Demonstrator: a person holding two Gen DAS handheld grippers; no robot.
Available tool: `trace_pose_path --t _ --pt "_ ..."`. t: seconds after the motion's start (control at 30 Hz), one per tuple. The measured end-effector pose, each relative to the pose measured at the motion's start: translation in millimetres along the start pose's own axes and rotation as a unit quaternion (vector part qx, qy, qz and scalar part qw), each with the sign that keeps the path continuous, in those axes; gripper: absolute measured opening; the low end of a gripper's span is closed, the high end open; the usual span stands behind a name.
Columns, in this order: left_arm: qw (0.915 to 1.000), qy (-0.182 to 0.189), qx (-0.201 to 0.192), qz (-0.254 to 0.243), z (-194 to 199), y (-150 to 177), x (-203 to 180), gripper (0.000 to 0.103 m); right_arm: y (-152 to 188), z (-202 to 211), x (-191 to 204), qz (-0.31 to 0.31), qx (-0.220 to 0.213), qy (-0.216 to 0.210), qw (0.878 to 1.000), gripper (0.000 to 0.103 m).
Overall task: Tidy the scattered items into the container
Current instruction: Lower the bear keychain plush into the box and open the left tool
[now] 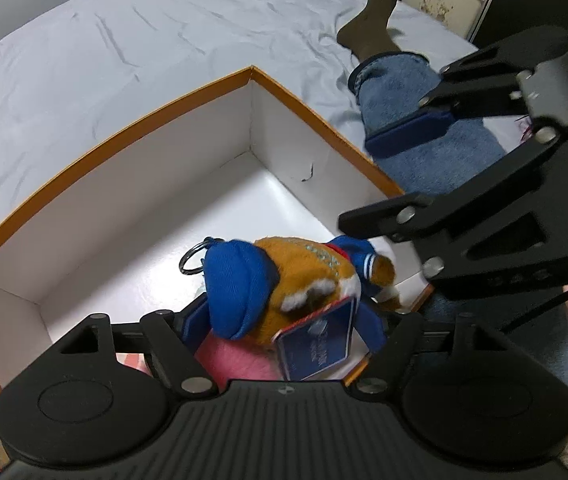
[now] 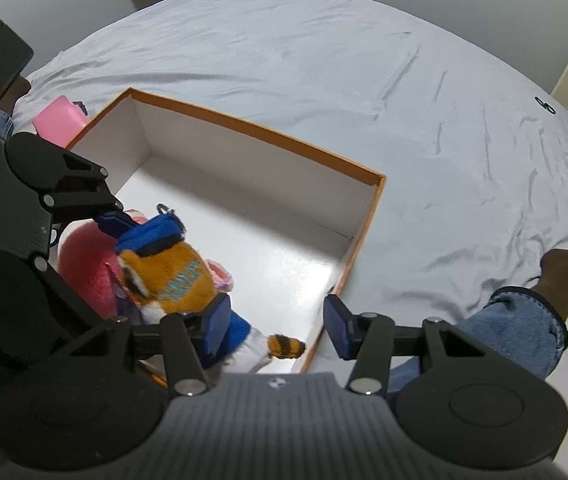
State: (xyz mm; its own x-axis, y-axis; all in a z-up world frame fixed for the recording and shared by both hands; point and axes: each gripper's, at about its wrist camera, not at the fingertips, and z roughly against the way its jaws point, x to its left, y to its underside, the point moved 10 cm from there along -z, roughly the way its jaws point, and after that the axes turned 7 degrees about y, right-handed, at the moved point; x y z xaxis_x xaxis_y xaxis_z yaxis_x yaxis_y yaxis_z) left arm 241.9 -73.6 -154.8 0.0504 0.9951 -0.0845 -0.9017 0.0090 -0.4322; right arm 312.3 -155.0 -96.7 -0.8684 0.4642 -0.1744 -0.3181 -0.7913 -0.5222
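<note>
An orange-edged box point(image 2: 363, 216) sits open on the bed point(image 2: 323, 80). In its near corner a plush tiger in a blue cap point(image 2: 172, 276) lies on a pink soft toy point(image 2: 84, 272). The left gripper point(image 1: 284, 328) is spread wide around the tiger without pressing it. The right gripper point(image 2: 276, 330) is half open and empty, one pad beside the plush.

Pink plush point(image 1: 240, 360) — mostly hidden under the tiger toy point(image 1: 303, 280)
</note>
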Motion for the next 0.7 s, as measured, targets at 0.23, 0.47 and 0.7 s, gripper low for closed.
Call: trace_pose_path --t 0.23,0.47,0.7 --pt "0.9996 0.022 -0.013 0.014 15 8 1 0.086 -2 -9 7 0.004 0.004 0.004 1.0 0.05" --pt "0.998 0.036 -0.039 0.032 37 18 6 0.064 -9 -4 3 -0.005 -0.001 0.001 1.0 0.05" --pt "0.9954 0.031 -0.062 0.067 51 26 20 0.048 -16 -3 2 -0.012 -0.005 0.003 1.0 0.05"
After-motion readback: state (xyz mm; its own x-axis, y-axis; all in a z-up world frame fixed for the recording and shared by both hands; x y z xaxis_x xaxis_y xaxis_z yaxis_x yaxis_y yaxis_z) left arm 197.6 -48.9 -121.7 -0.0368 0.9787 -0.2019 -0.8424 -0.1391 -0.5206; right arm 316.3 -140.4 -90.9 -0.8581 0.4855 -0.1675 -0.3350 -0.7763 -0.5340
